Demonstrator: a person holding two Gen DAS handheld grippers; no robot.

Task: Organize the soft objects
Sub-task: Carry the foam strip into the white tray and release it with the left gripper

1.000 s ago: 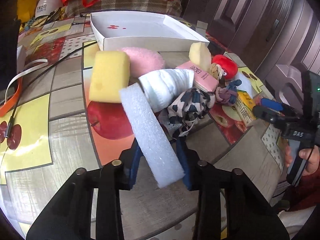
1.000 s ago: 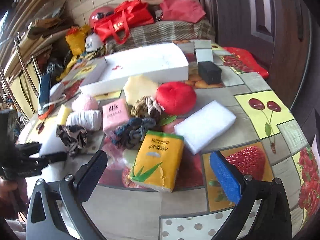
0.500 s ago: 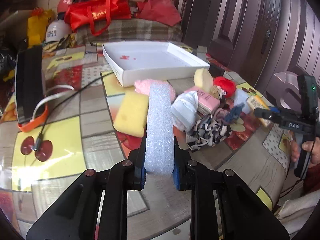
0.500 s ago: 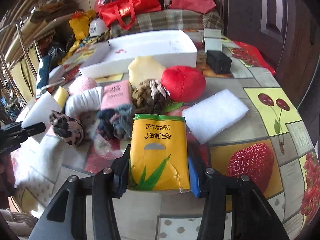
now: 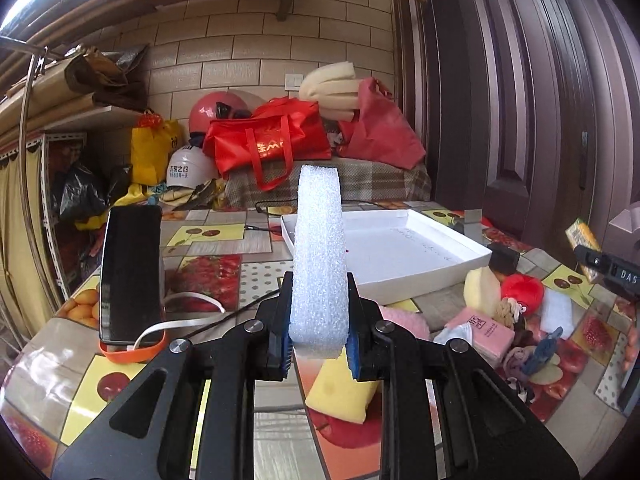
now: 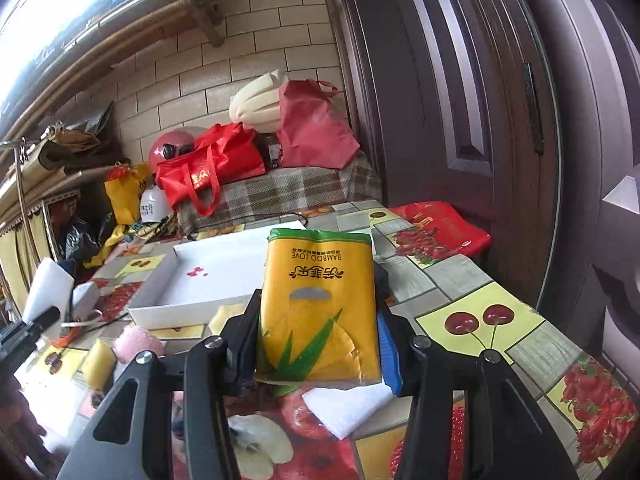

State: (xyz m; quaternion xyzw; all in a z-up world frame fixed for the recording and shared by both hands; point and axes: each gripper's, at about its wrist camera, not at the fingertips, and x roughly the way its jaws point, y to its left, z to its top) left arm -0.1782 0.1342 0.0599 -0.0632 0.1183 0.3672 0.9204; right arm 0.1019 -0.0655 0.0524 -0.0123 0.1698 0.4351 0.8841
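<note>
**A:** What does the left gripper have?

**B:** Its blue pads are clamped on the lower end of a white foam strip, which stands upright above the table. Just beyond lie a yellow sponge, a pink plush and a pink tissue pack.

**A:** And the right gripper?

**B:** Its jaws have just closed on a yellow tissue pack, held upright off the table. A white foam pad lies flat underneath.

**A:** Farther back?

**B:** The white tray sits on the fruit-print cloth, with no soft items inside. A phone stands left of it, and red bags are piled against the brick wall.
</note>
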